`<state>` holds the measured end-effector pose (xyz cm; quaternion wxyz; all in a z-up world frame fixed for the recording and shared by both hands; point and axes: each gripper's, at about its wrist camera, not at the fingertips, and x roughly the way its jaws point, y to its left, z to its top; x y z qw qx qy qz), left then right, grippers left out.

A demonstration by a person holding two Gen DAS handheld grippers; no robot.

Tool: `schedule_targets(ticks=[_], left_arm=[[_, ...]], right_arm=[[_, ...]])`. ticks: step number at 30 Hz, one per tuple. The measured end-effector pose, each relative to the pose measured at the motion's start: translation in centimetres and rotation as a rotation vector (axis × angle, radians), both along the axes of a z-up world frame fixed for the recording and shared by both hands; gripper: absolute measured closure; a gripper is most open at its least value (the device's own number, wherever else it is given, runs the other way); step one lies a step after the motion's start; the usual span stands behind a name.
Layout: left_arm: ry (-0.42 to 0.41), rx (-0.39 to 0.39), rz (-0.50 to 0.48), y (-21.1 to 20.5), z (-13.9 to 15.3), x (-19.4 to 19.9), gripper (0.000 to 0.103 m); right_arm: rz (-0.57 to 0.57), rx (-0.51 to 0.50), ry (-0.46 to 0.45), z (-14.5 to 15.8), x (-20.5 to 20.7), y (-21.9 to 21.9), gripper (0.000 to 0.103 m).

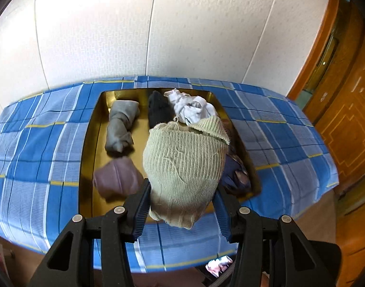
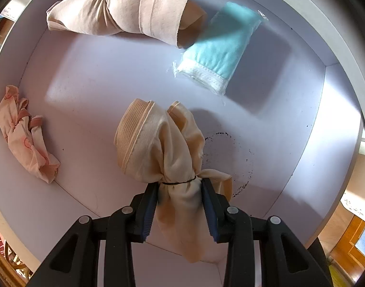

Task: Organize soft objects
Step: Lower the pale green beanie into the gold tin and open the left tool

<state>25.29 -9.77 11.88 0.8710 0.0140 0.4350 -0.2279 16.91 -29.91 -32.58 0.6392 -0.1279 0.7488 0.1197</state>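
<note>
Sorting is underway: left gripper (image 1: 182,205) clamps a green knit bundle (image 1: 184,165) above the gold tray (image 1: 96,124), needing a free spot; right gripper (image 2: 180,205) pinches a cream bundle (image 2: 163,148) over the white bin (image 2: 91,91)

Black claw (image 1: 182,205), blue ribbed pads (image 1: 140,211), silver screws
</note>
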Motion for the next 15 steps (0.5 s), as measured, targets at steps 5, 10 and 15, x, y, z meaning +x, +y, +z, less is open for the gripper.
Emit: schedule_targets(ticks=[5,10,15], left_arm=[[0.060,0.001,0.055,-0.4,-1.2,3.6,0.053],[0.124,0.025,0.114,-0.8,-3.3,6.9,0.053],[0.182,0.068,0.152,-1.4,-5.5,9.2,0.053]], right_arm=[[-0.008,0.011,0.003,0.1,0.2,-0.1,0.066],[-0.012,0.017,0.008,0.2,0.2,-0.1,0.066],[-0.023,0.029,0.009,0.3,0.3,-0.3,0.066]])
